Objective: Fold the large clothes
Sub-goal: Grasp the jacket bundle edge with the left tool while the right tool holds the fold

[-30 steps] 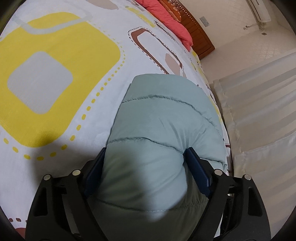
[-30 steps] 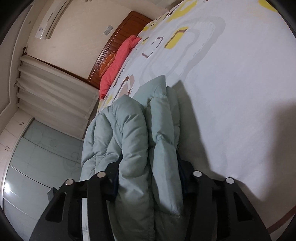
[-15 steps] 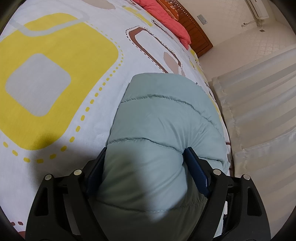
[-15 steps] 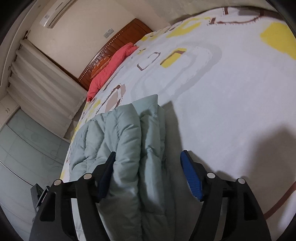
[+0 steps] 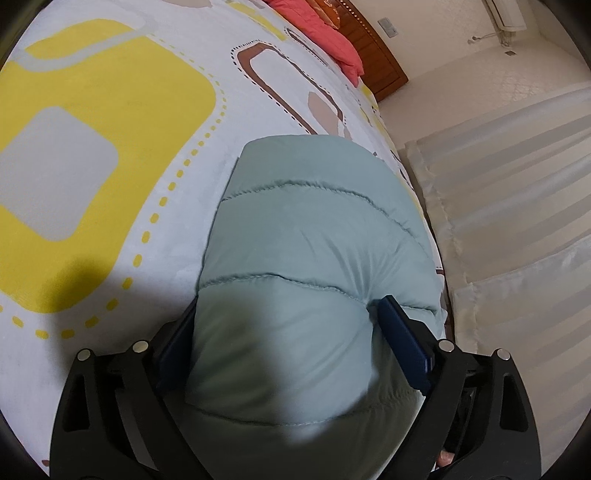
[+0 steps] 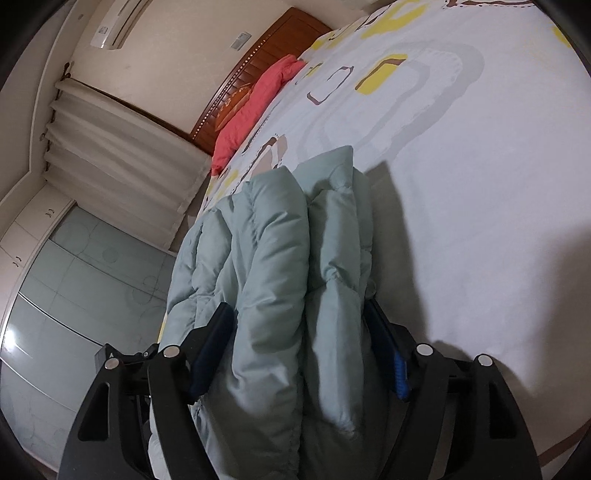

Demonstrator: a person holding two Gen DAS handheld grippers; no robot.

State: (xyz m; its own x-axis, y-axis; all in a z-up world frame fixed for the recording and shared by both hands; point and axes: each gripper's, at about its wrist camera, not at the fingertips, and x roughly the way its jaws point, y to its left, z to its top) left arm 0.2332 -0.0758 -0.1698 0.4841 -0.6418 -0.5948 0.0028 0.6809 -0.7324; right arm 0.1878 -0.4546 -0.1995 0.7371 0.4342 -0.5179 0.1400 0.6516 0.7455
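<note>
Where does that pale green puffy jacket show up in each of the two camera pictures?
Left wrist view: puffy jacket fills the lower centre, between the fingers.
Right wrist view: jacket bunched at centre, lower left of the bed.
Shared landmark: red pillow by the wooden headboard.

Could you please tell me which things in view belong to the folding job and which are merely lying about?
Belonging to the job:
- pale green puffer jacket
- left tool
- right tool
- bed, the work surface

Lying about:
- red quilt
- curtain
- air conditioner
</note>
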